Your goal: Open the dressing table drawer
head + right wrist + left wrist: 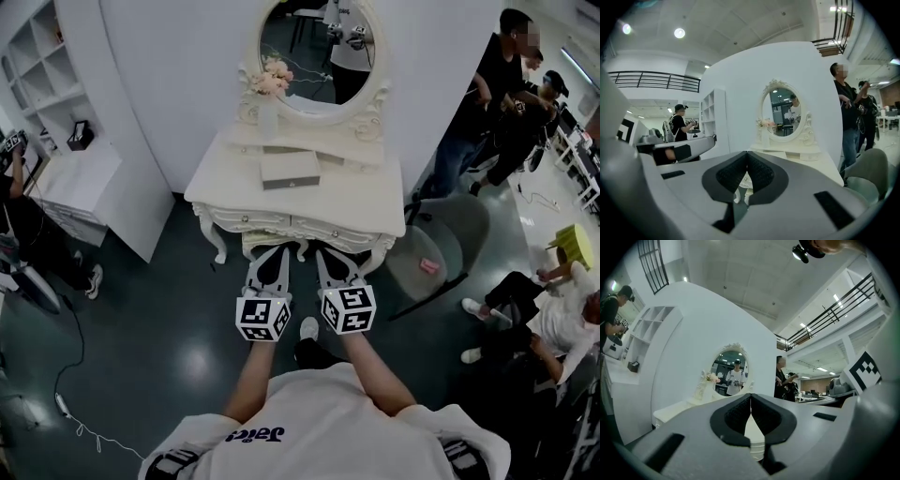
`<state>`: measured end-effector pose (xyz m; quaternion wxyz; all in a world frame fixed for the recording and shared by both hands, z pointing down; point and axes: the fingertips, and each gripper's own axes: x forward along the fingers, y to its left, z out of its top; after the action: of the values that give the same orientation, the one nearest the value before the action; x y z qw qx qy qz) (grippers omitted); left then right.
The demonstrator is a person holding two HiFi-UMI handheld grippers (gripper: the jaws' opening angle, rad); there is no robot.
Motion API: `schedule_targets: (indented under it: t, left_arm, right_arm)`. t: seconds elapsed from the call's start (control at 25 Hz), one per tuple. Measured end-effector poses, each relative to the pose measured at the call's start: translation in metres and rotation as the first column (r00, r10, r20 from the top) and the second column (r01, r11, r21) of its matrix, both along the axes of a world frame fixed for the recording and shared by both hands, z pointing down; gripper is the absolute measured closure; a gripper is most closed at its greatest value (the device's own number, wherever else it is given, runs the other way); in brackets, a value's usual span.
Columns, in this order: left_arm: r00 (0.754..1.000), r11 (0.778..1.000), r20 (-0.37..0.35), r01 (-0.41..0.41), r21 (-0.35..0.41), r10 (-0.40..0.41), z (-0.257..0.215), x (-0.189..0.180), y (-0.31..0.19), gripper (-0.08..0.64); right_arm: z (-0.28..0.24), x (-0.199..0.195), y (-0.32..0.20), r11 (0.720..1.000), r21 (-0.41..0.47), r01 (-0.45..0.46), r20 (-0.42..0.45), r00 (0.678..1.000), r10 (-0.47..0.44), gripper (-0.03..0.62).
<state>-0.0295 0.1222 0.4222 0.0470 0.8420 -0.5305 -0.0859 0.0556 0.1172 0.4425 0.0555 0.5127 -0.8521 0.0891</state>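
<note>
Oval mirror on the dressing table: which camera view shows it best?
The right gripper view: the oval mirror is whole and nearly frontal. The head view sees it steeply from above, top cut off; the left gripper view shows it small.

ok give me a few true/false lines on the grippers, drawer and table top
1. The left gripper and right gripper are both shut and empty. True.
2. The drawer is pulled out. False: it sits flush in the front of the table.
3. A box lies on the table. True.
4. The flowers stand right of the mirror. False: they are at its left in the head view.
</note>
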Motion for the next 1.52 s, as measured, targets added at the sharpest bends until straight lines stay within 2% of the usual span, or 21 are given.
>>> schedule_targets:
  t: [0.2, 0.44, 0.8, 1.16, 1.52]
  left_arm:
    - [1.000, 0.999, 0.013, -0.023, 0.033, 0.022, -0.017, 0.010, -0.061, 0.545]
    - [1.000, 0.999, 0.025, -0.003, 0.047, 0.002, -0.029, 0.009, -0.132, 0.545]
    - [0.997, 0.998, 0.037, 0.063, 0.021, -0.063, -0.021, -0.006, -0.220, 0.545]
    - [0.997, 0.994, 0.023, 0.078, -0.076, -0.076, 0.015, -0.013, -0.273, 0.545]
    - [0.999, 0.988, 0.032, -0.005, -0.157, 0.010, 0.065, -0.018, -0.332, 0.545]
  right_arm:
    - [-0.011, 0.011, -0.061, 1.000, 0.017, -0.024, 0.009, 1.000, 0.024, 0.582]
    - [-0.027, 0.017, -0.141, 0.999, 0.034, -0.022, 0.010, 1.000, 0.021, 0.582]
    - [-0.019, -0.007, -0.233, 0.998, 0.009, 0.067, 0.012, 0.998, -0.067, 0.581]
    - [0.014, -0.020, -0.288, 0.992, -0.077, 0.104, 0.005, 0.995, -0.104, 0.581]
    - [0.073, -0.021, -0.339, 0.976, -0.211, 0.047, -0.040, 0.998, -0.057, 0.581]
